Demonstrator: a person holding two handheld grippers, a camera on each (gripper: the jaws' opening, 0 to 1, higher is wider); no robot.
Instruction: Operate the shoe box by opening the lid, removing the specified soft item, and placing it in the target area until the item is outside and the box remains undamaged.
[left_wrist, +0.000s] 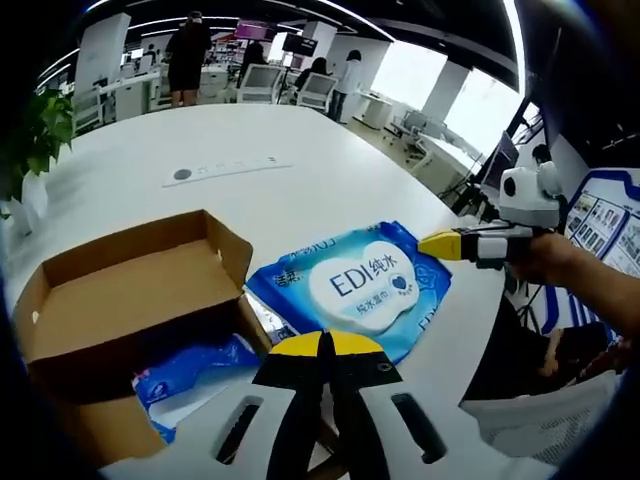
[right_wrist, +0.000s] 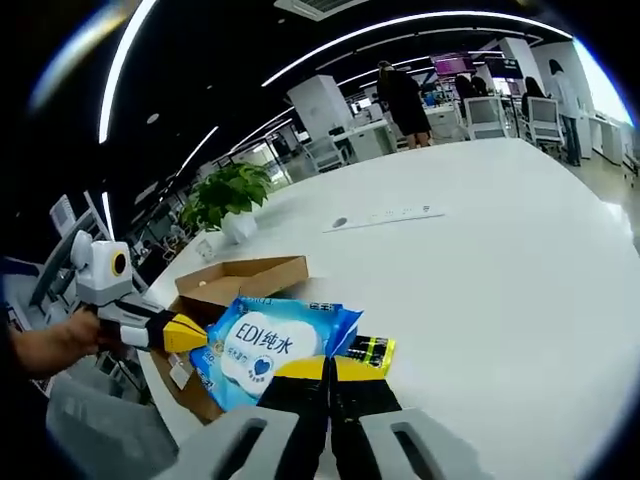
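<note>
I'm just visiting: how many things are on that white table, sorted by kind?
Cardboard boxes: 1, open
Blue wipes packs: 2, one on the table, one in the box
Potted plants: 1
Flat socket strips set in the table: 1
Small yellow and black packets: 1
Total: 6

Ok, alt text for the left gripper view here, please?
A blue wet-wipes pack lies on the white table beside an open cardboard shoe box, with the left claw shut in the foreground. The right claw, hand-held, touches the pack's far edge; people stand in the office behind.
</note>
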